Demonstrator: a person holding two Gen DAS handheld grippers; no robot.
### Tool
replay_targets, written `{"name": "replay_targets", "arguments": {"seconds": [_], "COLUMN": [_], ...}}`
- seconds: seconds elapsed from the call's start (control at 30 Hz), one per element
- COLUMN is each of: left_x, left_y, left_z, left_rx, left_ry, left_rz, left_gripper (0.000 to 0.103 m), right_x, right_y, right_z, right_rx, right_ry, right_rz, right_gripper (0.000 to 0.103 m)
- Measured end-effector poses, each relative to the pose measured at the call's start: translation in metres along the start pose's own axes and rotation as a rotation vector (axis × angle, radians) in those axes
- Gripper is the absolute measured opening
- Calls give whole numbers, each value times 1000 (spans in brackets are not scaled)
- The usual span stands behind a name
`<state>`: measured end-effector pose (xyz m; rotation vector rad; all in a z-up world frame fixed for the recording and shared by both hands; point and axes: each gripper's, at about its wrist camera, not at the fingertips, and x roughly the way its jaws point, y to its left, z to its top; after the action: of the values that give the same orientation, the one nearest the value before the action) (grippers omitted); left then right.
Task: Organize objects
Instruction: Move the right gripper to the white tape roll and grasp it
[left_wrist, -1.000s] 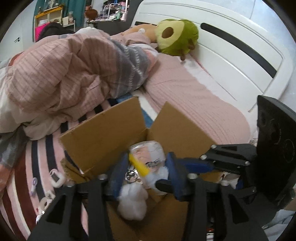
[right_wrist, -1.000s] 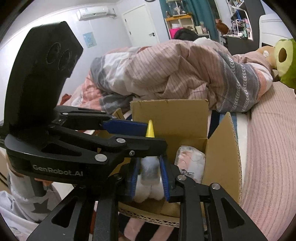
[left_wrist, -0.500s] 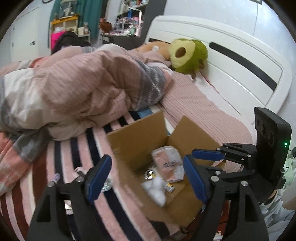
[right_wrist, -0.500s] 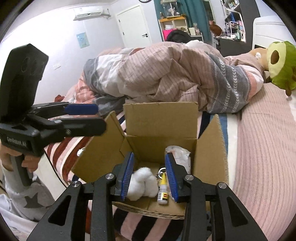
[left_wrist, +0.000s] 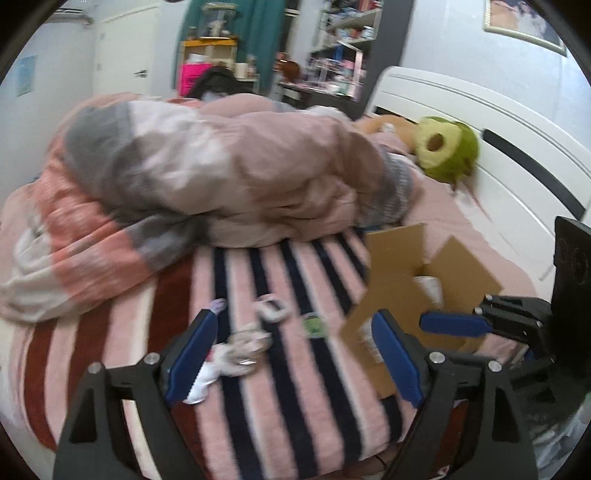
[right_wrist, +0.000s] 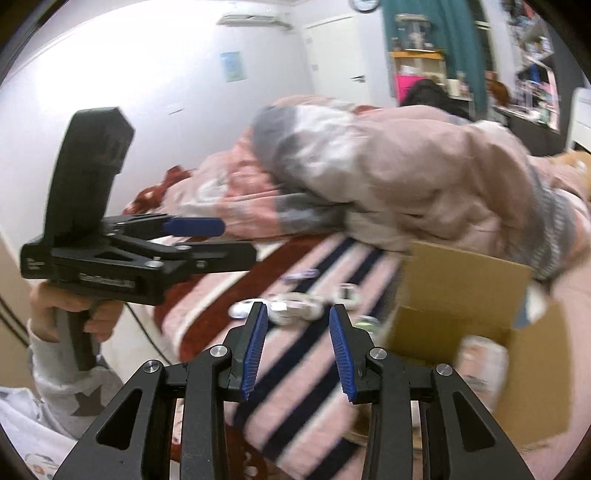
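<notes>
Both views are smeared with motion, which is the main hazard here: the small objects scattered on the striped blanket are tiny, pale and close together, so a pick made at this pace could nudge them apart, pinch blanket fabric along with one, or catch two at once. The left gripper has its jaws opening, already wide, with nothing between them, and hovers over that cluster; the white trinket just beside its left finger is the likeliest to be knocked. The right gripper stands at a narrow gap and is also empty, aimed at the same patch, so the two grippers could crowd each other over one item. The cardboard box sits on soft bedding near the bed's edge with its flaps up; a bump from either gripper could tip it or spill the packet inside. Compared with a second ago, both grippers have come away from the box, where the left one was closed on a fluffy white piece and a small yellow-tipped bottle; those are now released, and the view has swung toward the items on the blanket.
</notes>
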<state>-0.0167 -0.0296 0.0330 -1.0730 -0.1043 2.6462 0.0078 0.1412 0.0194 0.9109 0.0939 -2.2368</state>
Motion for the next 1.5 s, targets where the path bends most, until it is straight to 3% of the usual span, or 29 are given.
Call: {"name": "replay_targets", "arguments": {"seconds": [0.13,0.23,0.33,0.4,0.43,0.5,0.67,0.73,0.77,0.8,0.9,1.1,1.23,1.37,1.5], "left_x": [1,10,15,20,22,26,28,28,28,28,28,25,27,38,40], "left_y": [36,65,85,96,100,105,109,108,107,107,105,92,81,67,51], "left_z": [-21,-40,-55,-63,-66,-72,-75,-74,-74,-73,-71,-66,-65,-69,-68], "left_rx": [-60,-112,-164,-204,-214,-229,-245,-243,-241,-241,-241,-222,-209,-187,-173], "left_ry": [16,50,61,69,73,84,84,82,82,82,81,78,90,135,137], "left_rz": [64,105,109,112,115,117,115,112,109,108,105,96,84,30,-103], "left_gripper": [84,84,84,84,84,84,84,84,84,84,84,84,84,84,84], "right_x": [51,96,133,154,165,180,209,212,212,210,200,160,137,121,108], "right_y": [26,25,6,-7,-13,-23,-43,-41,-40,-39,-33,-23,-14,-5,9], "right_z": [-5,-17,-27,-29,-30,-32,-27,-26,-26,-26,-29,-29,-34,-44,-43], "right_rx": [-15,31,147,173,178,188,210,196,183,173,125,100,90,68,-11], "right_ry": [73,134,141,112,102,94,116,109,108,111,97,20,6,0,-7], "right_rz": [80,104,87,8,-52,-110,-111,-96,-80,-80,-119,-117,-49,-7,9], "right_gripper": [31,36,36,55,59,59,59,56,43,38,37,37,37,37,37]}}
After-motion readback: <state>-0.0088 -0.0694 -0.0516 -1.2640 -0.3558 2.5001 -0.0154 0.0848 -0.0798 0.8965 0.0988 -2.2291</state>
